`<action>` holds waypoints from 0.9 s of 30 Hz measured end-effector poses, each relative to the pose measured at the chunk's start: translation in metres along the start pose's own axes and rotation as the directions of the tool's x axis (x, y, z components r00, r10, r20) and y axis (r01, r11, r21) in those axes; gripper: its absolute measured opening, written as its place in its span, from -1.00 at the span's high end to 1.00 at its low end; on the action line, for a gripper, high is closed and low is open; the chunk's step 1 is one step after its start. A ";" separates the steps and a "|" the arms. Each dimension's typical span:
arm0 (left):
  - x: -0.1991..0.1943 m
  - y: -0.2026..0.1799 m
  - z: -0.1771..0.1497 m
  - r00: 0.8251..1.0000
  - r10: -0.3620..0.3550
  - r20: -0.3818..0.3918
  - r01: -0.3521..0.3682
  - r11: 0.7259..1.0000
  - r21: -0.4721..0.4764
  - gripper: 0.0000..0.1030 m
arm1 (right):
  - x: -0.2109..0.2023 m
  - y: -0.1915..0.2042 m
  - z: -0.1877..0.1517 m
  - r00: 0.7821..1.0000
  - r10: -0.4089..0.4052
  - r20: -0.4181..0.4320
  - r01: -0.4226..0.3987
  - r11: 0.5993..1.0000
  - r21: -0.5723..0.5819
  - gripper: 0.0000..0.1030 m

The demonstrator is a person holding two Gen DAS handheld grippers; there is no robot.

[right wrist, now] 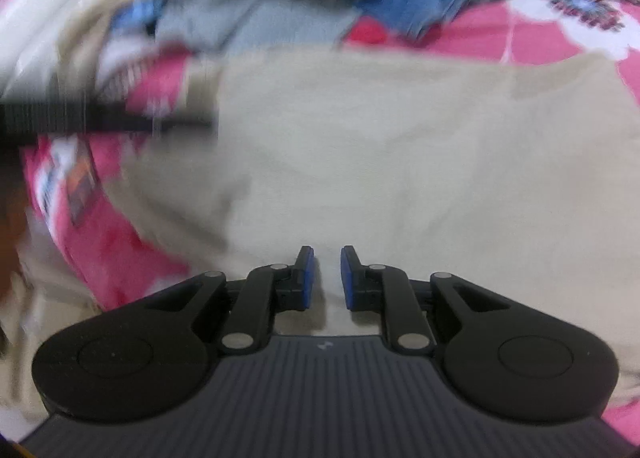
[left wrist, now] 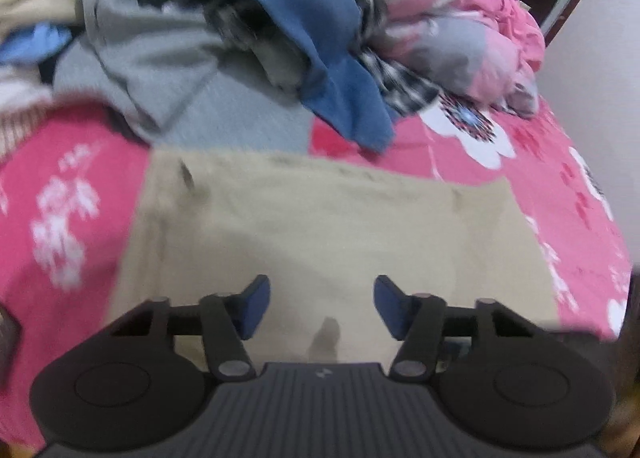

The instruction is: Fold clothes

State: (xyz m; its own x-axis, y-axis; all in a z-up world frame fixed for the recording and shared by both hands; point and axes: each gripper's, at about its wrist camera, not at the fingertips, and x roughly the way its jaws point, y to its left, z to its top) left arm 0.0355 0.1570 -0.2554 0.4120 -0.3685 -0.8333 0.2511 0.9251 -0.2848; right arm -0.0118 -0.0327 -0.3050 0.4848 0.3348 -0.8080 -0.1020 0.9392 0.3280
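A beige garment lies spread flat on a pink floral bedsheet. My left gripper hovers over its near part, open, with nothing between the blue pads. In the right wrist view the same beige garment fills the middle of a blurred picture. My right gripper hangs above it, its jaws nearly together with a narrow gap. Only the cloth below shows through that gap; nothing is visibly pinched.
A heap of clothes lies behind the beige garment: a grey piece, a blue one and a black-and-white checked cloth. A pink and grey quilt is bunched at the back right. A blurred dark bar crosses the left.
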 end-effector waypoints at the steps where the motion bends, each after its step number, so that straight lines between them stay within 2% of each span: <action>1: 0.002 -0.004 -0.006 1.000 -0.012 -0.014 0.012 1.000 -0.004 0.03 | -0.007 -0.007 0.008 1.000 -0.008 0.025 0.008 1.000 0.004 0.74; 2: 0.004 -0.008 -0.011 0.999 -0.020 -0.027 0.020 1.000 0.002 0.13 | -0.015 -0.015 0.017 0.999 -0.015 0.049 0.015 1.000 0.008 0.74; 5: 0.019 -0.025 -0.021 0.997 -0.023 -0.072 0.028 0.997 0.073 0.28 | -0.011 -0.039 0.044 0.999 0.002 0.032 -0.002 1.000 -0.016 0.72; 8: 0.035 -0.040 -0.033 0.992 0.026 -0.120 -0.009 0.990 0.142 0.31 | 0.018 -0.046 0.065 0.998 0.038 -0.050 -0.047 0.983 -0.179 0.72; 10: 0.038 -0.045 -0.038 0.991 0.061 -0.117 -0.040 0.984 0.174 0.31 | 0.046 -0.048 0.075 0.994 0.010 -0.105 -0.040 0.958 -0.284 0.73; 11: 0.039 -0.046 -0.038 0.991 0.069 -0.118 -0.048 0.984 0.172 0.31 | 0.062 -0.053 0.081 0.993 -0.003 -0.118 -0.033 0.953 -0.300 0.82; 14: 0.040 -0.049 -0.038 0.989 0.090 -0.120 -0.069 0.983 0.168 0.28 | 0.087 -0.073 0.114 0.996 0.050 -0.073 -0.067 0.964 -0.257 0.94; 16: 0.041 -0.050 -0.038 0.987 0.104 -0.123 -0.082 0.982 0.172 0.28 | 0.095 -0.078 0.135 1.000 0.012 -0.012 -0.015 0.971 -0.237 0.90; 18: 0.043 -0.052 -0.039 0.986 0.115 -0.120 -0.091 0.979 0.183 0.28 | 0.104 -0.087 0.152 0.996 -0.079 0.032 0.084 0.976 -0.202 0.84; 19: 0.043 -0.053 -0.039 0.986 0.118 -0.119 -0.095 0.978 0.185 0.27 | 0.105 -0.094 0.158 0.995 -0.094 0.027 0.097 0.980 -0.172 0.83; 21: 0.042 -0.052 -0.038 0.986 0.119 -0.121 -0.097 0.980 0.172 0.27 | 0.091 -0.103 0.165 0.996 -0.069 0.055 0.074 0.992 -0.100 0.81; 24: 0.037 -0.050 -0.030 0.987 0.108 -0.122 -0.092 0.987 0.130 0.27 | 0.053 -0.096 0.155 0.994 -0.031 0.100 0.045 0.989 -0.139 0.81; 27: 0.023 -0.051 -0.016 0.992 0.103 -0.075 -0.093 0.989 0.115 0.27 | 0.033 -0.089 0.135 0.997 -0.030 0.067 0.039 0.991 -0.125 0.81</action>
State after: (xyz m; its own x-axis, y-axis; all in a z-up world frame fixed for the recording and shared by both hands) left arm 0.0182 0.1028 -0.2671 0.3688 -0.2638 -0.8913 0.3110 0.9387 -0.1491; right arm 0.1303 -0.1154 -0.2945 0.5447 0.3003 -0.7830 -0.1910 0.9536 0.2328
